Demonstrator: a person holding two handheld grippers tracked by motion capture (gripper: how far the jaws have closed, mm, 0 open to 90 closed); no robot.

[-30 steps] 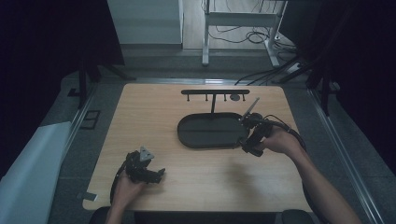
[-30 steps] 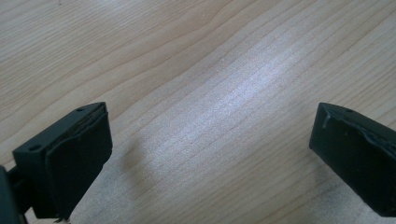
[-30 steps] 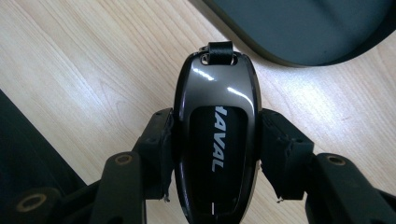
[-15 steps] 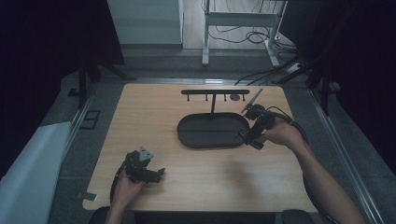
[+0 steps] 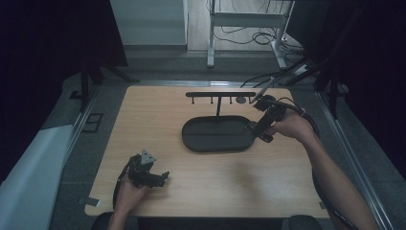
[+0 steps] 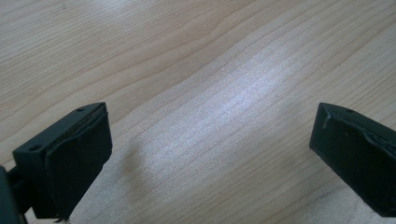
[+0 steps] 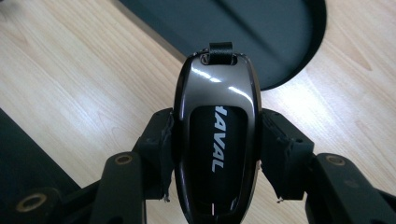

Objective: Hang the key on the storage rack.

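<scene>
My right tool (image 7: 215, 154) is clamped on a glossy black key fob (image 7: 215, 140), held above the bench (image 5: 268, 182) at the dark tray's (image 5: 210, 139) three o'clock rim. My left tool (image 6: 210, 154) rests at seven o'clock, jaws apart.
</scene>
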